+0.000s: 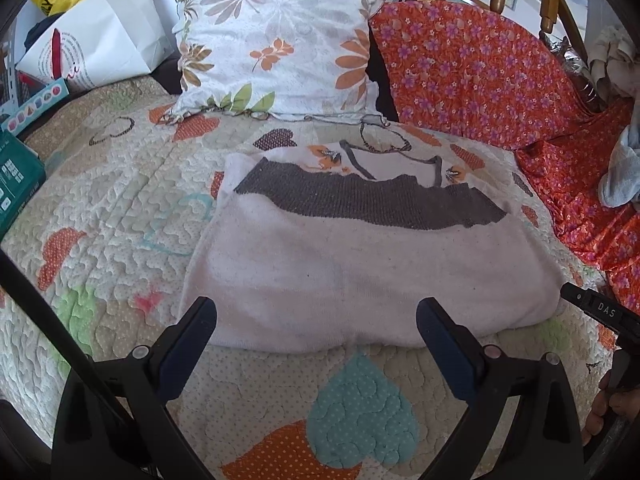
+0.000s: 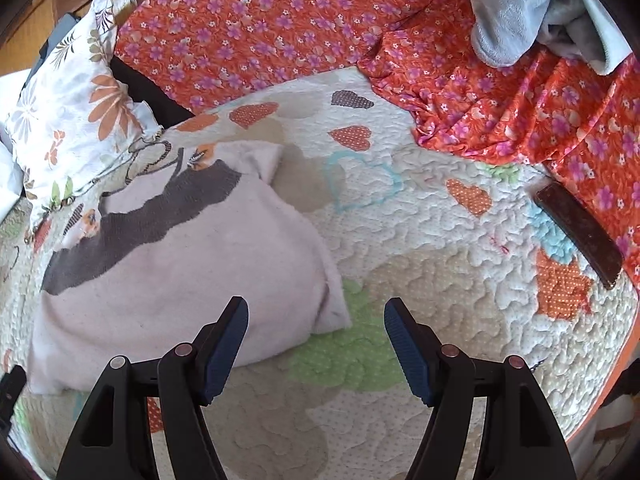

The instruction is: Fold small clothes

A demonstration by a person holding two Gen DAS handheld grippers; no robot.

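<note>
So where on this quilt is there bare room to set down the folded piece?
Bare quilt lies right of the folded garment, up to the brown flat object and red floral cloth. Another strip runs left of the garment toward the green box. The pillow end is crowded.

Left gripper [image 1: 316, 320]: jaws spread wide, empty, held low. Right gripper [image 2: 316, 320]: jaws likewise apart, gripping nothing, angled downward.

Folded sweater [image 1: 360, 264] on quilt [image 1: 120, 208], open hand-held gripper [image 1: 316, 316]
</note>
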